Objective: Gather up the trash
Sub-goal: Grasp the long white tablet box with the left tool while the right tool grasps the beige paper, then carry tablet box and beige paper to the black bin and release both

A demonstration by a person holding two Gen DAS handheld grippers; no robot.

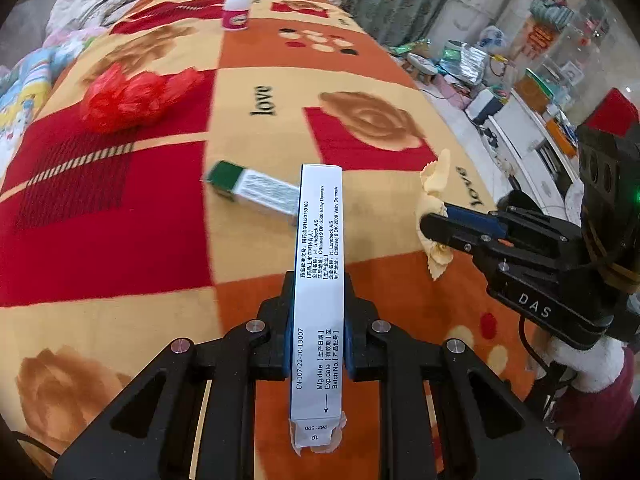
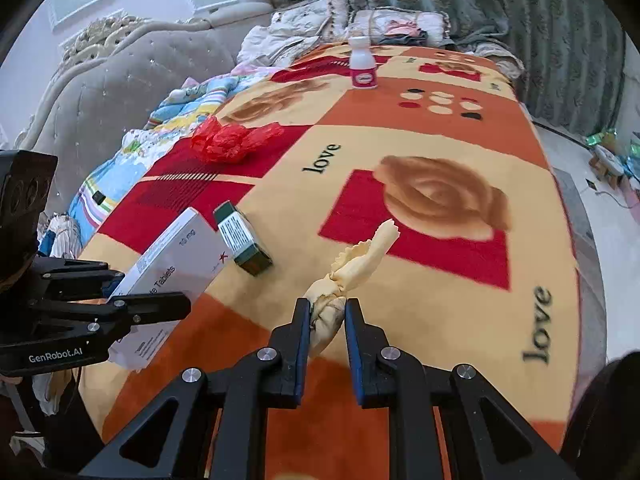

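Observation:
My left gripper (image 1: 318, 280) is shut on a long white tablet box (image 1: 320, 264), held edge-up above the blanket; the same box (image 2: 176, 264) shows in the right wrist view at the left. My right gripper (image 2: 328, 304) is shut on a crumpled cream paper wrapper (image 2: 352, 264), also seen as the wrapper (image 1: 434, 196) at the right of the left wrist view. A green and white carton (image 1: 250, 190) lies on the blanket just beyond the white box. A crumpled red plastic bag (image 1: 132, 98) lies further back on the left. A small white bottle with a pink label (image 1: 237, 6) stands upright at the far end.
Everything lies on a bed covered by an orange, red and cream blanket (image 2: 440, 128) printed with roses and "love". Bedding and pillows (image 2: 304, 28) are piled at the far end, a padded headboard (image 2: 104, 92) at the left. Cluttered floor and shelves (image 1: 520, 92) lie off the right edge.

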